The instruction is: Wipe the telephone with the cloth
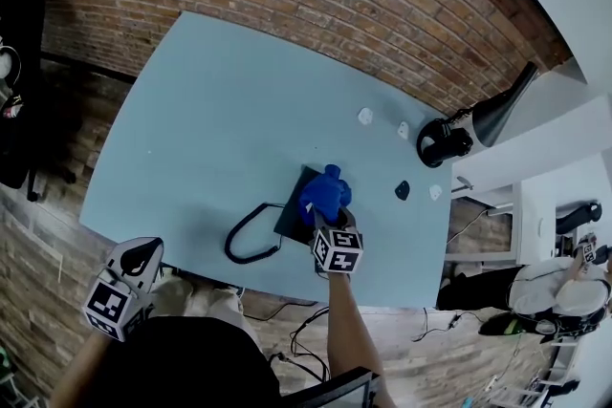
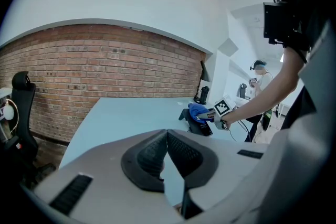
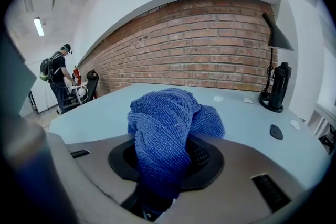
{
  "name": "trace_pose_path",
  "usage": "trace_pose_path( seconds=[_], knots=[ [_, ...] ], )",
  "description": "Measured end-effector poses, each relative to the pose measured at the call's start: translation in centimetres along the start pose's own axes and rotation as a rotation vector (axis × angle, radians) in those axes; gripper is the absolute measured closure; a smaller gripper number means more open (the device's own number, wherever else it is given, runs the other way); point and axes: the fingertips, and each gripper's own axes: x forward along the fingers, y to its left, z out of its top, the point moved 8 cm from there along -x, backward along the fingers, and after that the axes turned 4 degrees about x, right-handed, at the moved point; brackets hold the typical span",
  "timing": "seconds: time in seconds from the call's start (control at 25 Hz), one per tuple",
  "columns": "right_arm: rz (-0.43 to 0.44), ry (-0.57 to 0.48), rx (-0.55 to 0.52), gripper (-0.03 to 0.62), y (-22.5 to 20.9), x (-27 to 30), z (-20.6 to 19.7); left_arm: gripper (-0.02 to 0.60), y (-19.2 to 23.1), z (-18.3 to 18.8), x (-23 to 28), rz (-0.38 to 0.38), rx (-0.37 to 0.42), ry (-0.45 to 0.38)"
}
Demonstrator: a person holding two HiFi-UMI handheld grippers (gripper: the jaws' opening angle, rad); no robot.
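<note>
Telephone: the dark telephone [image 1: 290,217] sits on the light blue table [image 1: 229,110], near the edge closest to the person. Its cord [image 1: 247,242] loops out to the left across the tabletop.
Cloth: the blue cloth [image 1: 325,194] is bunched into a wad and rests on top of the telephone, covering the far right part of it.
Right gripper: the right gripper [image 1: 330,226] reaches over the near table edge and is clenched on the cloth. In its own view the wad fills the gap between the jaws and bulges well past the tips.
Reason for the hold: judged deliberate. With the wad proud of the tips, the fabric meets the telephone, not the hard jaws.
Left gripper: the left gripper [image 2: 167,136] has its jaws closed tip to tip with nothing between them. It touches nothing.
Reason for its place: it is held low off the near left corner of the table, well apart from the telephone. This is judged to be parked clear of the wiping arm, and it is not bracing the set.
Task stage: wiping is judged under way, with cloth and telephone in contact.
Risk: the telephone is unrestrained, so a firm stroke may slide it or drag the cord.
Surroundings: a black lamp [image 1: 445,143] stands at the far right of the table. White scraps [image 1: 365,117] and a small dark piece [image 1: 403,190] lie apart from the telephone.
</note>
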Motion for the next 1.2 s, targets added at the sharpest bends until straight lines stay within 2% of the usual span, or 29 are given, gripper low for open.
trace_pose_path(
  seconds=[0.6, 1.2],
  knots=[
    [0.022, 0.009, 0.010, 0.444, 0.8, -0.7, -1.5, 0.585, -0.7, 0.2, 0.7, -0.029, 0.022, -0.006],
    [0.044, 0.024, 0.032, 0.444, 1.6, -1.6, -3.3, 0.586, -0.9, 0.0, 1.4, -0.025, 0.028, -0.016]
  ],
)
